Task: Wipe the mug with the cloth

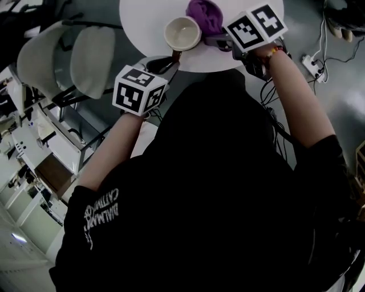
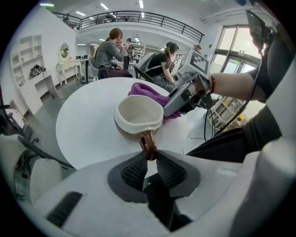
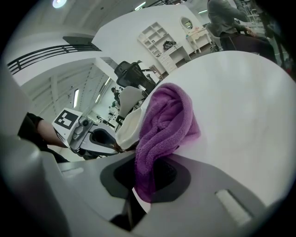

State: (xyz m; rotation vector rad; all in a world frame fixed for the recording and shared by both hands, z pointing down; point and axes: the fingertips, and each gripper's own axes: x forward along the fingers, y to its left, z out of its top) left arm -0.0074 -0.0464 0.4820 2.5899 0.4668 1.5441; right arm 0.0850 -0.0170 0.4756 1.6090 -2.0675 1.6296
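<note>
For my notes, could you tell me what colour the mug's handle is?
The handle is brown; the left gripper view shows it best.

- The mug [image 1: 182, 33] is creamy white, and its handle [image 2: 148, 144] is shiny brown
- The cloth [image 1: 205, 14] is purple
- The table [image 1: 142, 17] is white
- The left gripper [image 2: 149, 158] and the right gripper [image 3: 148, 166] are pale grey with dark grey pads [image 2: 135, 171]
- Their cubes [image 1: 138, 90] have black and white squares
- The shirt [image 1: 217, 188] is black with white letters
</note>
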